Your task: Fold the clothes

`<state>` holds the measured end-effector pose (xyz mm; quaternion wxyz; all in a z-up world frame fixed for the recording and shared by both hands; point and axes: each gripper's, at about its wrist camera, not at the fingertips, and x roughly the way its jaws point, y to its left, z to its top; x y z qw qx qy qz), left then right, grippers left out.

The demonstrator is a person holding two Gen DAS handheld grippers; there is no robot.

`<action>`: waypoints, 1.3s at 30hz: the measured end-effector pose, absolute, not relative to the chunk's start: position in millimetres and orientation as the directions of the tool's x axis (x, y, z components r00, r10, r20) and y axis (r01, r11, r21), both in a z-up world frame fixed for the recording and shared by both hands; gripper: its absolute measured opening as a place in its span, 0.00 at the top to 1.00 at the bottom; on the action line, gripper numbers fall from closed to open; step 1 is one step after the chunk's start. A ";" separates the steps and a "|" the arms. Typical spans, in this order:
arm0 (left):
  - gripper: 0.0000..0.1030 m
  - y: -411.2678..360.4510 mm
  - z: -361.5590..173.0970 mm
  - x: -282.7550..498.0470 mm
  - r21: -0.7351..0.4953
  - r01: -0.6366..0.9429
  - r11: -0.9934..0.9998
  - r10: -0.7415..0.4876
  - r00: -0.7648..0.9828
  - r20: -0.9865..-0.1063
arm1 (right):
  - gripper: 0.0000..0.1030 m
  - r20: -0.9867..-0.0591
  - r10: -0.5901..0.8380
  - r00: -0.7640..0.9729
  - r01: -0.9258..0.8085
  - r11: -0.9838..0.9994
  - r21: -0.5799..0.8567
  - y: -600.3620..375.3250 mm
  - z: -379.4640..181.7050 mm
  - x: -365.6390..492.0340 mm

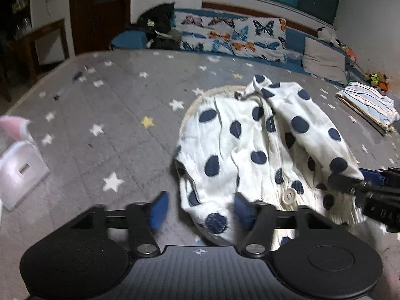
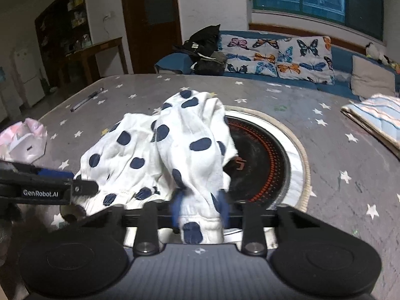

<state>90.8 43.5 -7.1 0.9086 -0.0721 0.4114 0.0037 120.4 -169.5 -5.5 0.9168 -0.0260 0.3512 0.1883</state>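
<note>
A crumpled white garment with navy dots [image 1: 250, 145] and a white button [image 1: 290, 196] lies on the grey star-print tablecloth [image 1: 112, 115]. My left gripper [image 1: 201, 210] straddles its near left edge. The right blue pad rests against the cloth, while the left pad [image 1: 160, 210] stands clear of it over the tablecloth. In the right wrist view, the right gripper [image 2: 200, 210] is shut on a bunched cuff of the garment [image 2: 175, 145]. Each gripper also shows in the other's view: the right gripper's finger [image 1: 350, 182] at the garment's right edge, the left gripper's finger [image 2: 82, 188] at its left.
A round black cooktop [image 2: 262, 165] set into the table lies partly under the garment. A folded striped cloth [image 2: 375, 120] sits at the right, a pink-and-white box [image 1: 20, 162] at the left, a pen [image 2: 86, 101] far left. A sofa with butterfly cushions [image 1: 232, 37] stands behind.
</note>
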 end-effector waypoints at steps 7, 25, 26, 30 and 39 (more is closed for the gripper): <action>0.90 49.0 3.5 75.5 -0.210 0.014 0.978 -0.164 0.676 -0.718 | 0.90 -0.604 0.378 0.701 -0.369 0.918 0.146 -196.8 9.3 104.5; 0.93 49.0 55.9 -26.5 -0.321 0.304 0.897 -0.442 0.622 -0.646 | 0.90 -0.601 0.548 0.582 -0.512 0.821 0.252 -267.3 57.0 -3.3; 0.93 46.7 54.2 -31.5 -0.319 0.321 0.892 -0.452 0.607 -0.654 | 0.90 -0.615 0.546 0.570 -0.519 0.819 0.246 -268.1 56.6 -11.7; 0.93 35.4 43.9 -47.9 -0.313 0.379 0.871 -0.483 0.542 -0.688 | 0.83 -0.673 0.533 0.513 -0.546 0.808 0.223 -269.3 44.0 -30.8; 0.90 31.1 48.7 -53.8 -0.248 0.410 0.878 -0.453 0.541 -0.709 | 0.78 -0.674 0.502 0.541 -0.565 0.811 0.150 -274.1 59.5 -31.9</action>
